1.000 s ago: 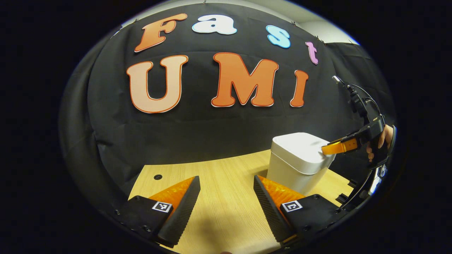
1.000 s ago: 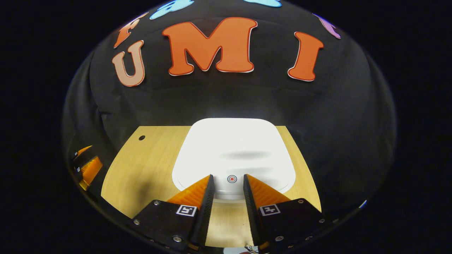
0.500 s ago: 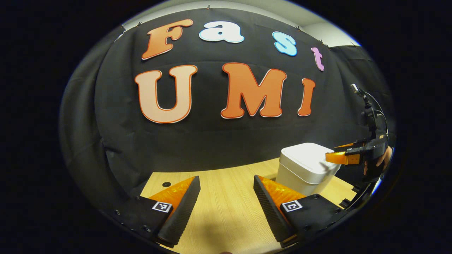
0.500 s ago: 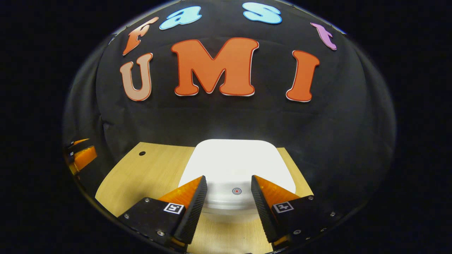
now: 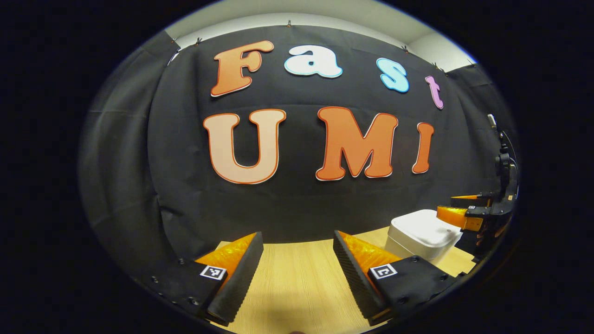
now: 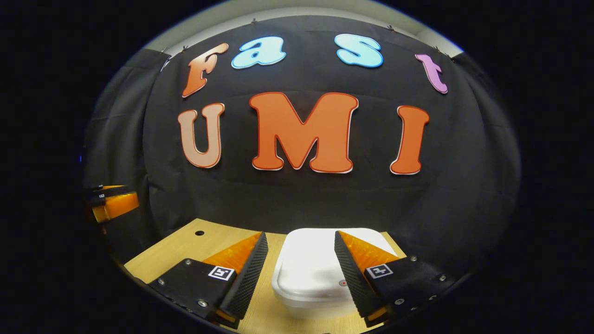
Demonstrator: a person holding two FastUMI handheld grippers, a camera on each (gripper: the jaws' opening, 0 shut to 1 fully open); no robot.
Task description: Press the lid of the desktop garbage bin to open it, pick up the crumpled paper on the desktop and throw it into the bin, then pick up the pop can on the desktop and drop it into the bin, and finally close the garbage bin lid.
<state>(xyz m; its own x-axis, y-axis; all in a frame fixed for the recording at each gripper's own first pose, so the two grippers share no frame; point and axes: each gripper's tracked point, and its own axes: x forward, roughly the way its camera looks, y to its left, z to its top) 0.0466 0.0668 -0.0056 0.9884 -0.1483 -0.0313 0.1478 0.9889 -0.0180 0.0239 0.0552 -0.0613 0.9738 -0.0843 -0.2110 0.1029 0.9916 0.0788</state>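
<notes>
white bin (image 6: 320, 271) sits on wooden desk (image 6: 185, 248), lid down, contents hidden. my right gripper (image 6: 300, 273) hangs above near edge of lid, jaws wide, empty. left gripper (image 5: 297, 271) also wide open, empty, over bare desk, well left of bin. i judge bin light, rigid plastic; press lid at red dot (image 6: 342, 282), no gripping.

White garbage bin (image 6: 311, 266) lid down, right gripper (image 6: 300, 273) jaws apart above it, wooden desktop (image 6: 185, 248).
</notes>
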